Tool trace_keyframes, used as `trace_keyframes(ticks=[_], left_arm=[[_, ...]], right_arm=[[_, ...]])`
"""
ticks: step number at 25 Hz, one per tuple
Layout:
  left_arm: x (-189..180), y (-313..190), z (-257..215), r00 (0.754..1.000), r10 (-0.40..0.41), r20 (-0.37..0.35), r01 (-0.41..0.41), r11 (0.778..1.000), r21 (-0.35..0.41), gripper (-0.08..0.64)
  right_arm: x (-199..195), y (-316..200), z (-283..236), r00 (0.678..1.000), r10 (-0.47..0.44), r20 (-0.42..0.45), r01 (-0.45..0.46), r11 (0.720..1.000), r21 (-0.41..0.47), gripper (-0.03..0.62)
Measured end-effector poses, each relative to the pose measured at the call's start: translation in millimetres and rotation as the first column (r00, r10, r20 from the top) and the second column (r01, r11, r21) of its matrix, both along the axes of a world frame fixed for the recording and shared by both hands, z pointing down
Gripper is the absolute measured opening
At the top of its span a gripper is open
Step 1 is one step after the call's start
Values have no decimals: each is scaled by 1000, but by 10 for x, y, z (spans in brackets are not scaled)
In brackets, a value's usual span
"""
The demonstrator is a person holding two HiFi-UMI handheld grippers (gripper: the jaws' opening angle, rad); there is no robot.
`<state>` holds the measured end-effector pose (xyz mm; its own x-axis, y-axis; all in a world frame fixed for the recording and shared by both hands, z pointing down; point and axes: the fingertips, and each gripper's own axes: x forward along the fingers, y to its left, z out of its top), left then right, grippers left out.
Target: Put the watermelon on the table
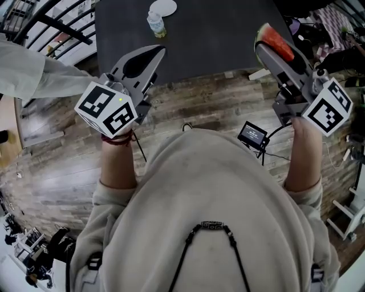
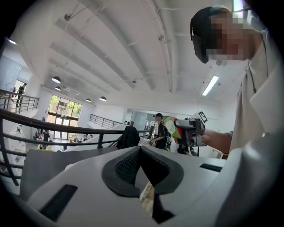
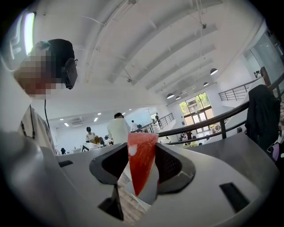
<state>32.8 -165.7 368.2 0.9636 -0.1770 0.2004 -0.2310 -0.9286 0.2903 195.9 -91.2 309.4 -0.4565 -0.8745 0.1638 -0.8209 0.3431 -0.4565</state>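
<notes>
I see both forearms raised ahead of the person's chest, grippers tipped toward the ceiling. L gripper [image 1: 155, 56]: tongs pressed together, nothing between them. R gripper [image 1: 267, 48]: tongs pinching the 1 watermelon slice [image 1: 277, 39], red flesh showing, held by the near right corner of the dark table [image 1: 211, 45], not set down. On the table I count 1 bottle [image 1: 155, 24] and 1 white disc [image 1: 163, 7].

A dark grey worktop [image 1: 205, 40] stands at the far side of a wood-plank floor [image 1: 68, 165]. On its far left part a small clear plastic bottle [image 1: 155, 24] holds yellowish liquid, and a white round plate [image 1: 163, 7] lies just beyond it, close by the bottle.
</notes>
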Motion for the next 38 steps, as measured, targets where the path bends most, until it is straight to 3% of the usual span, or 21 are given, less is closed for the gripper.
trace_keyframes(ticks=[11, 17, 20, 23, 30, 38], left_arm=[[-143, -48, 171, 1000, -30, -2, 30, 999, -23, -3], [-298, 290, 78, 994, -108, 6, 107, 994, 18, -3], [-336, 168, 2, 987, -158, 13, 158, 987, 32, -3], [-298, 27, -118, 981, -195, 12, 195, 980, 45, -3], [-703, 568, -623, 982, -186, -15, 187, 981, 50, -3], [-746, 591, -986, 980, -200, -11, 201, 977, 72, -3]], right_arm=[[-215, -234, 8, 997, -65, -30, 65, 998, -6, 198], [-225, -28, -35, 992, -124, -13, 125, 991, 45, 198], [-235, -228, -67, 985, -171, -7, 171, 983, 67, 198], [-215, -432, -152, 977, -212, -2, 212, 974, 81, 198], [-723, 48, -628, 974, -228, -1, 228, 971, 76, 198], [-731, 48, -799, 968, -250, 33, 247, 965, 85, 198]])
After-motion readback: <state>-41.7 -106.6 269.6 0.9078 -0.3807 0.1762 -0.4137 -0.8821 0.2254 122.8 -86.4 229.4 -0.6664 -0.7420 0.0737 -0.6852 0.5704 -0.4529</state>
